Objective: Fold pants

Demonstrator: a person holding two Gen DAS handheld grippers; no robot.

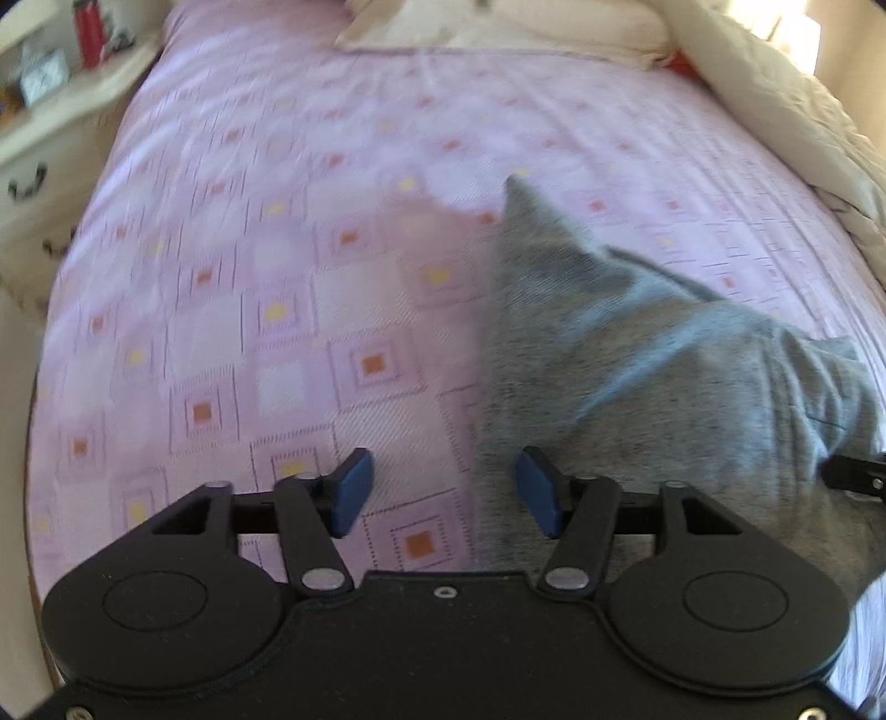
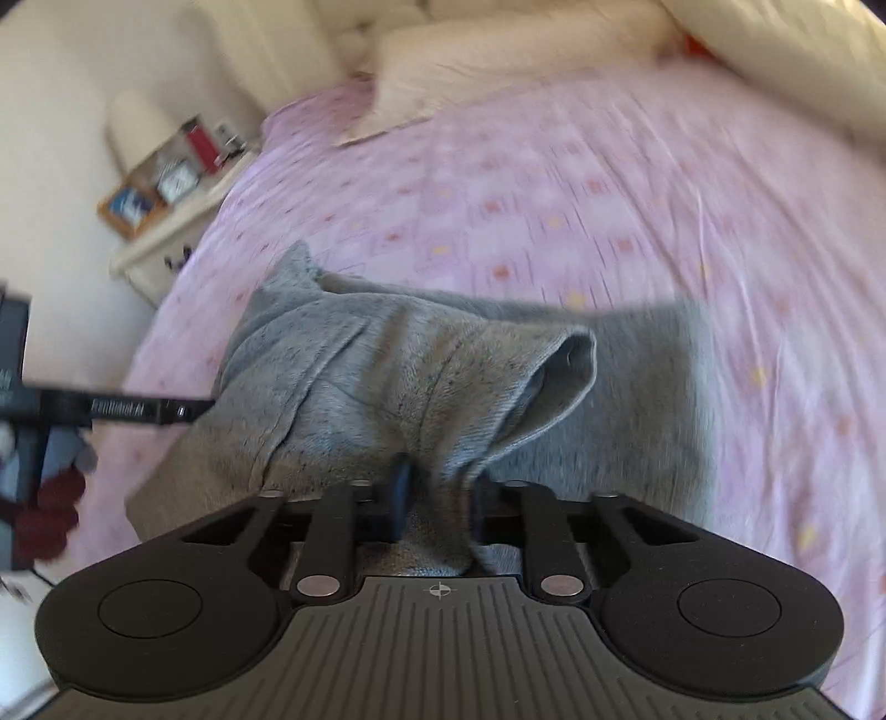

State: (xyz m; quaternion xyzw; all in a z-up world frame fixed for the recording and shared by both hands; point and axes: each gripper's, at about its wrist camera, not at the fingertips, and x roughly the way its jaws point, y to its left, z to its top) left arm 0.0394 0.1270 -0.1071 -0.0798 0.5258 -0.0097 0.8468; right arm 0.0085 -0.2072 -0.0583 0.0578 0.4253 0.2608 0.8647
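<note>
On the pink bed (image 1: 232,232) our right gripper (image 2: 437,498) has its jaws pinching a raised fold of the grey pants (image 2: 387,365); our left gripper (image 1: 443,487), jaws spread, sits at their left edge.

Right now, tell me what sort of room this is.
Most likely a bedroom: grey pants lie on a bed with a pink patterned sheet, pillows at its head, and a nightstand beside it.
</note>
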